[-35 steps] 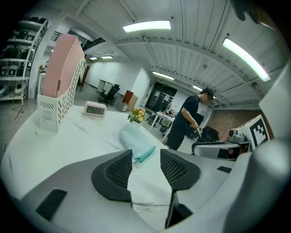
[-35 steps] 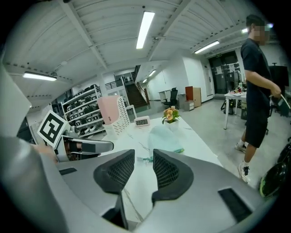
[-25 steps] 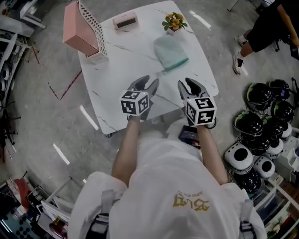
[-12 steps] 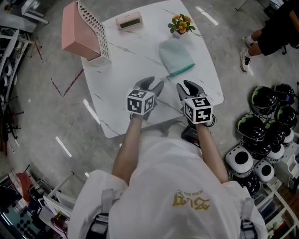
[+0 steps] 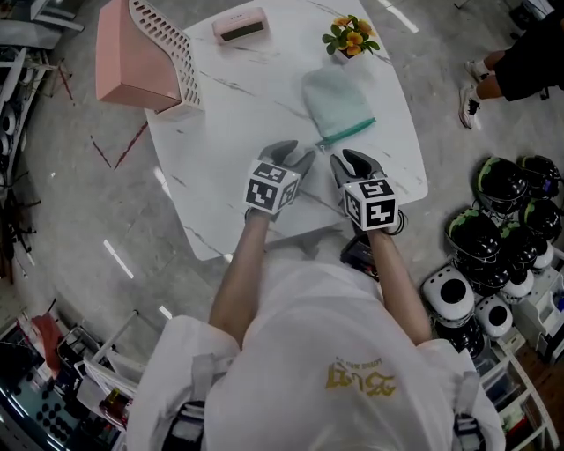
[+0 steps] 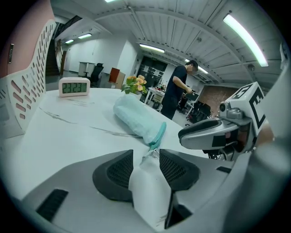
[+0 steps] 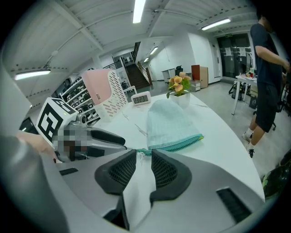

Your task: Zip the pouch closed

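Note:
A mint-green pouch [image 5: 336,99] lies on the white marble table [image 5: 220,158], its teal zipper edge [image 5: 345,134] facing me. My left gripper [image 5: 298,159] hovers open just short of the zipper's left end, with only bare table between its jaws [image 6: 146,157]. My right gripper [image 5: 345,162] is beside it, a little nearer the pouch. Its jaws are closing, with a gap still showing and nothing pressed between them [image 7: 142,160]. The small zipper pull [image 7: 142,153] sits just beyond the right gripper's tips. Seen from the left gripper view, the pouch [image 6: 136,119] lies ahead.
A pink file holder [image 5: 139,55] stands at the table's far left, a small digital clock [image 5: 240,25] and a flower pot [image 5: 351,35] at the far edge. Helmets [image 5: 502,231] crowd the floor at the right. A person [image 5: 524,62] stands beyond the table.
Both grippers have moved down and forward over the table toward the pouch's zipper end. The right gripper's jaws have narrowed a little.

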Demonstrator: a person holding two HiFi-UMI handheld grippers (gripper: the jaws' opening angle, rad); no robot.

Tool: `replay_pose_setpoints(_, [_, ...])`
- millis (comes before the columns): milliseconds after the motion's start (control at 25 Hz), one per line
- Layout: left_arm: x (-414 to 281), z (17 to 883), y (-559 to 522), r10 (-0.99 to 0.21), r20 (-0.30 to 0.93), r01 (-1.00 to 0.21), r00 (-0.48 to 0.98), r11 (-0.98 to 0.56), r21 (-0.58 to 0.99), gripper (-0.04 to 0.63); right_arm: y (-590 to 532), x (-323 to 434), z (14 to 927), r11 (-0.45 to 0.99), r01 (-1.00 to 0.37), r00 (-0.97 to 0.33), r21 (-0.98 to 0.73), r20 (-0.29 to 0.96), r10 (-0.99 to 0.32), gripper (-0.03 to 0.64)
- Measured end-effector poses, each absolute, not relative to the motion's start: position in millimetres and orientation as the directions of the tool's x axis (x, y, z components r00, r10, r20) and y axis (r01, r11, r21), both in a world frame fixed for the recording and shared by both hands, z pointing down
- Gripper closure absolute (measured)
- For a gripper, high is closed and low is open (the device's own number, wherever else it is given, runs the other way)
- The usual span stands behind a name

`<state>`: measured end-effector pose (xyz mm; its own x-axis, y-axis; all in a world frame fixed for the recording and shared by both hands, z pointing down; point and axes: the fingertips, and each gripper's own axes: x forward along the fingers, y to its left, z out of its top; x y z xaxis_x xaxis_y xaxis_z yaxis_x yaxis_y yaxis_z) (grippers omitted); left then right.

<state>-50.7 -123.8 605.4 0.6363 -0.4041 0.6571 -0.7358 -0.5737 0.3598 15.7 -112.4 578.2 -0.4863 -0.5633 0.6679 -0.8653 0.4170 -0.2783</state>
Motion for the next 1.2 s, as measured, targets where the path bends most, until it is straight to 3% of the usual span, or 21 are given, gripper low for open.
replay_pose_setpoints(280, [-41,615,-125,-0.363,0.663,-0.707,0.655,-0.604,0.368,0.404,-114,5,595,0.454,-0.853,-0.489,-0.255,0.694,-0.528,0.514])
replay_pose_setpoints(880, [-28,624,-131,-0.329,0.677,-0.668,0.658,-0.669,0.324,0.503,-118,-11,628,0.506,-0.843,-0.448,-0.184,0.761,-0.47,0.528])
replay_pose_setpoints(1200, [-24,627,-128,-0.299,0.712,-0.652,0.636,-0.703,0.286,0.551,-122,-13,633,0.52,-0.836,-0.447,-0.176,0.769,-0.457,0.594])
